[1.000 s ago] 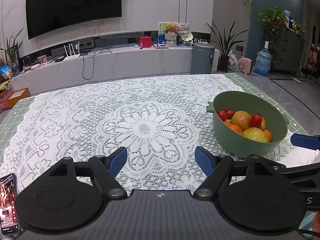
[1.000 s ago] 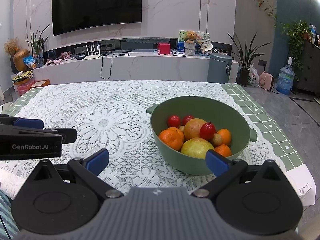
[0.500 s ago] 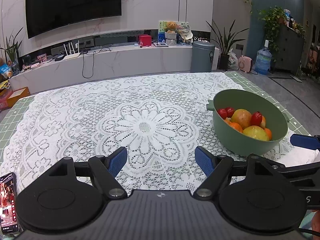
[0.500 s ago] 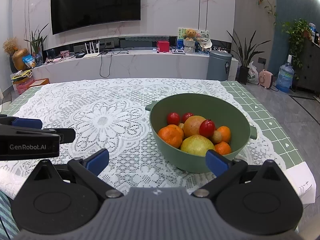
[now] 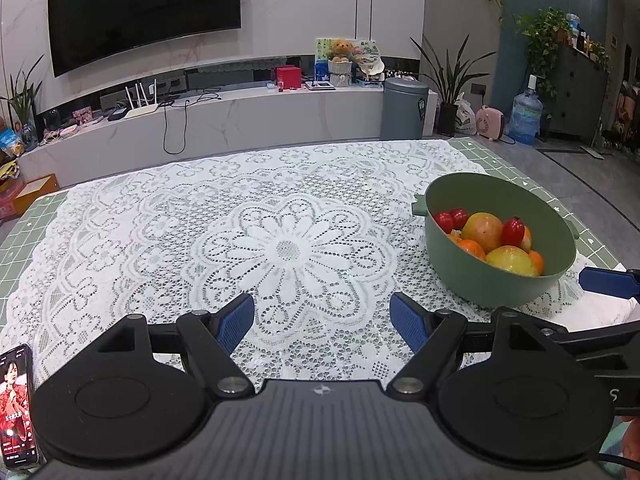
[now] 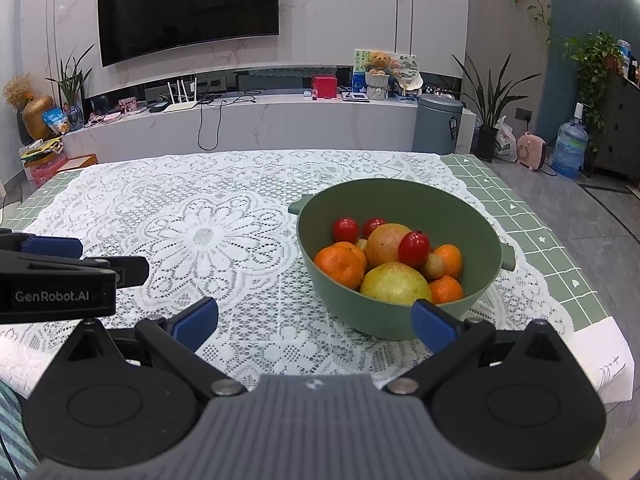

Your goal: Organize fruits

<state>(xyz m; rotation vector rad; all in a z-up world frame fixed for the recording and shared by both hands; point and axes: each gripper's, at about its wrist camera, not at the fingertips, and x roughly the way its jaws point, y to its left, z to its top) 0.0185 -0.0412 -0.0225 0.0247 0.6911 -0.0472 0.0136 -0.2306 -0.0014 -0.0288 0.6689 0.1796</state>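
Observation:
A green bowl (image 6: 472, 216) stands on the lace tablecloth, holding oranges (image 6: 340, 262), red cherry tomatoes (image 6: 414, 244) and larger yellow-orange fruits (image 6: 394, 284). It also shows at the right of the left wrist view (image 5: 460, 252). My right gripper (image 6: 316, 322) is open and empty, just in front of the bowl. My left gripper (image 5: 322, 322) is open and empty over bare lace, left of the bowl. The left gripper's body also shows at the left of the right wrist view (image 6: 60, 276).
A phone (image 5: 16, 404) with a lit screen lies at the near left table edge. A white paper (image 6: 612, 368) lies at the near right corner. Behind the table are a TV console (image 6: 260, 120) and a grey bin (image 6: 438, 124).
Both grippers have drawn back slightly from the table; the bowl sits a little higher in both views. Both grippers stay open and empty.

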